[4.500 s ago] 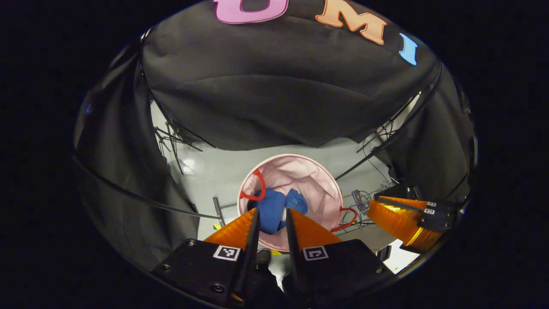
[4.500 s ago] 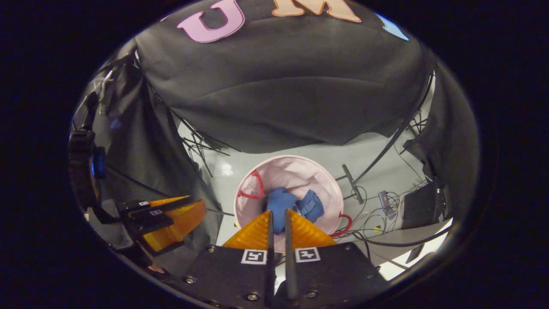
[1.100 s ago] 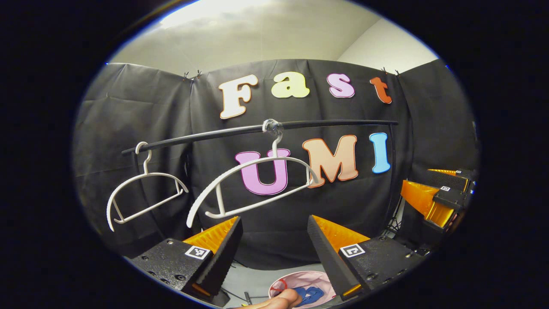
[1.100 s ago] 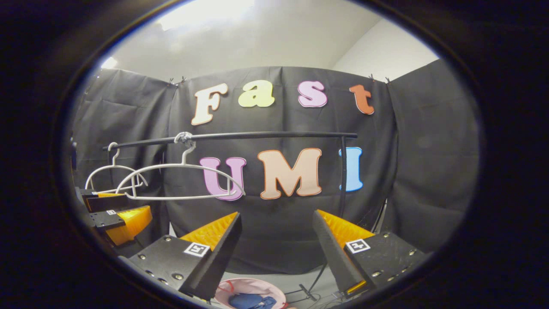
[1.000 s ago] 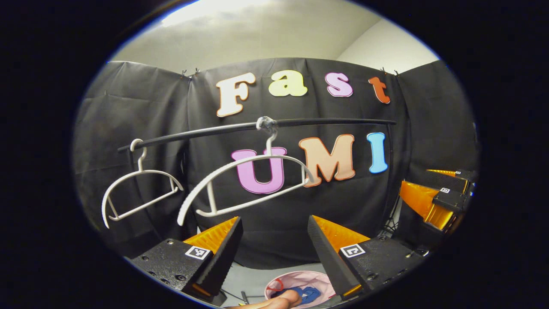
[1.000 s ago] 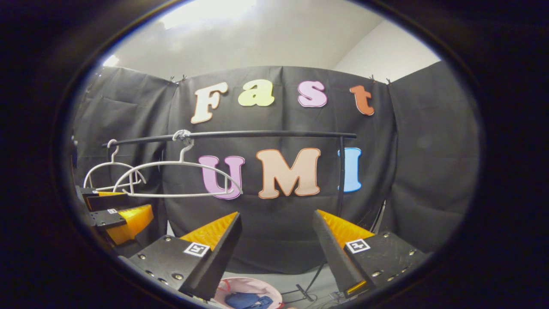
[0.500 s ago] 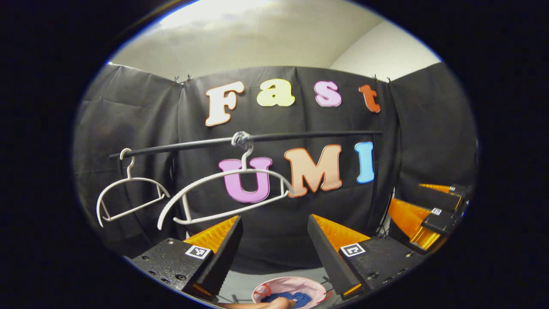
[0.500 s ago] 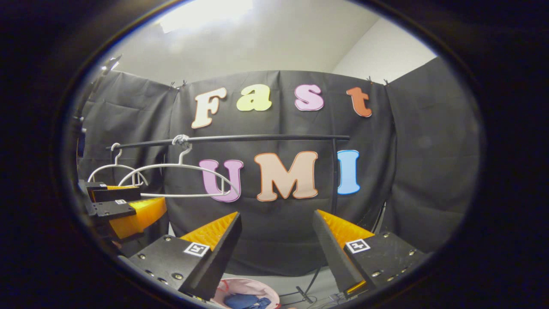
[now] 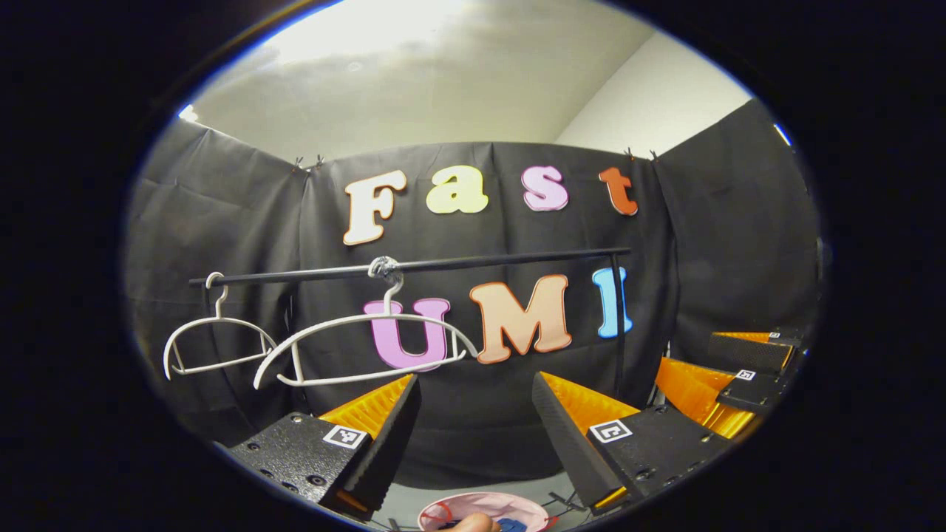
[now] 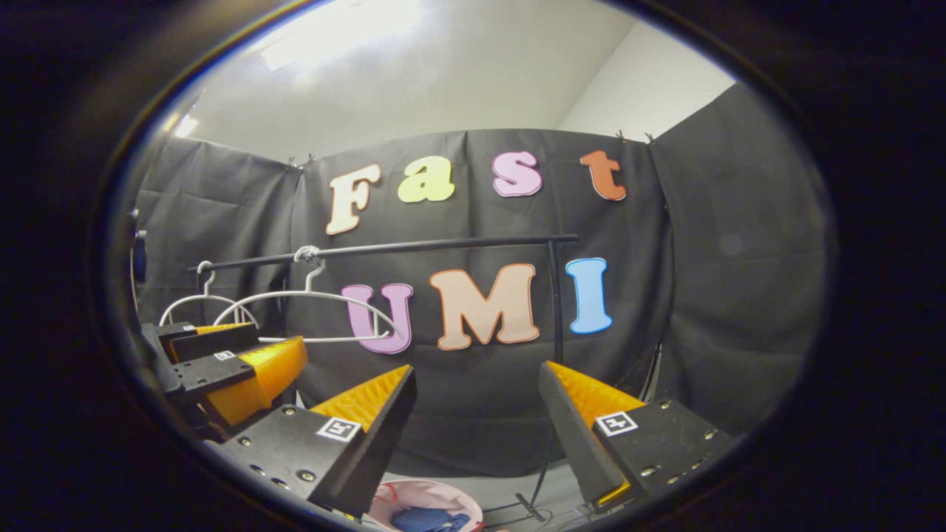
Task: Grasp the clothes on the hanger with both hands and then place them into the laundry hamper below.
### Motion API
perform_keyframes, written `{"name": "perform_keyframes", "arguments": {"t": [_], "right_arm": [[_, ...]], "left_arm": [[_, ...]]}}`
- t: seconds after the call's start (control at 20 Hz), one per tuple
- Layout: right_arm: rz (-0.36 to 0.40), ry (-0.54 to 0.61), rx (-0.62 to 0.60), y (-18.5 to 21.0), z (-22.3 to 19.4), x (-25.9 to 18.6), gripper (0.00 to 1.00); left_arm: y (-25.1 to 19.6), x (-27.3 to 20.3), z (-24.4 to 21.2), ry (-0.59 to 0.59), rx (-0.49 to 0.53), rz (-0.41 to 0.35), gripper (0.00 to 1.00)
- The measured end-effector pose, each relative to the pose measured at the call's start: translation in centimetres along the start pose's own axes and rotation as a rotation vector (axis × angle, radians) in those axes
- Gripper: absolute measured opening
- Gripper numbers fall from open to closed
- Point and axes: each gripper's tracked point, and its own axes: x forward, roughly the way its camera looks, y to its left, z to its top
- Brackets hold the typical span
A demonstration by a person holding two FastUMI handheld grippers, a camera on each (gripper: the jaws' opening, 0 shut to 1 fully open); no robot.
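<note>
We hold the left claw [image 9: 474,384] and right claw [image 10: 477,377] wide apart, both empty, facing a black rail [image 9: 414,265] with two bare white hangers [image 9: 362,343]. Below, blue clothes [image 10: 425,519] lie inside the pink laundry hamper [image 10: 399,496] on the floor.

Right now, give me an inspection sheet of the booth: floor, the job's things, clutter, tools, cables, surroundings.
Floor: grey, hamper stands on it.
Job's things: two white hangers on the black rail, both bare; blue clothes lie in the pink hamper.
Clutter: nothing seen.
Tools: left tool open, holding nothing; right tool open, holding nothing. A fingertip shows at the bottom edge of the left gripper view.
Cables: dark cable on the floor by the hamper.
Surroundings: black cloth walls, white ceiling.
</note>
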Motion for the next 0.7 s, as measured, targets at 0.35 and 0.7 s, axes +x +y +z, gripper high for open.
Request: {"name": "perform_keyframes", "arguments": {"t": [0.35, 0.7], "right_arm": [[0.004, 0.010, 0.007, -1.7, -1.0, -2.1, 0.99], [-0.053, 0.037, 0.024, -3.8, -1.6, -2.4, 0.99]], "left_arm": [[-3.2, -1.6, 0.4, -0.030, 0.034, -0.047, 0.98], [-3.9, -1.2, -0.4, -0.003, 0.049, -0.077, 0.98]]}}
